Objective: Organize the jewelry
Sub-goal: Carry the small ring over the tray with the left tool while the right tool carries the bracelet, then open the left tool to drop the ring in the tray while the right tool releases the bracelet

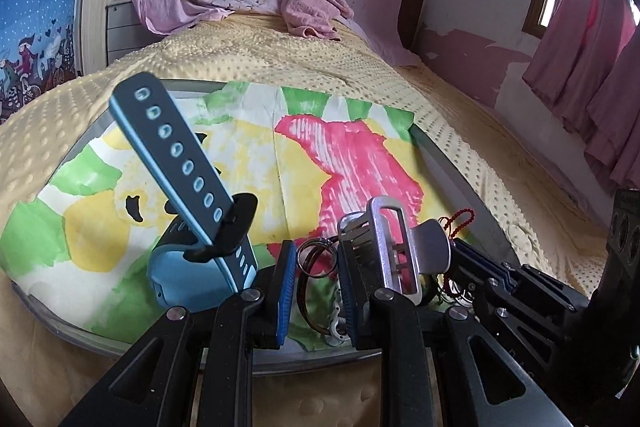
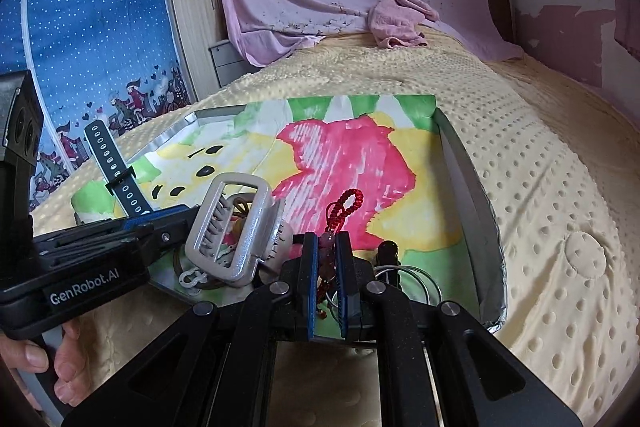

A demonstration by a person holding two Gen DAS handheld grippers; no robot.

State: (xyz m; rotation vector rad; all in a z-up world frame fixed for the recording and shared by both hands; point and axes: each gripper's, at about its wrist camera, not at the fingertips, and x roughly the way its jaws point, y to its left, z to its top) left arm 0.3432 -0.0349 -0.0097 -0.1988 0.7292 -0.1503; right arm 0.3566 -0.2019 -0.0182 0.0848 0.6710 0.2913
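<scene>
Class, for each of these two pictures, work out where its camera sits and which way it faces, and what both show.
Left wrist view: rides on the left claw, looking forward over the tray toward the pink sheet; its open fingers straddle brown rings, the right claw at the right edge.
Right wrist view: rides on the right claw, facing likewise; its fingers pinch the red bead charm; the left claw and the person's hand show.
Shared: silver hair clip, blue watch, tray.

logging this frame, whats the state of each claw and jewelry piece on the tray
left claw: open, straddling brown rings, nothing gripped
right claw: shut on red bead charm
blue watch: buckled, strap end sticking up
silver hair clip: shut, resting tilted on tray
tray: on bed, lined with painted paper
</scene>
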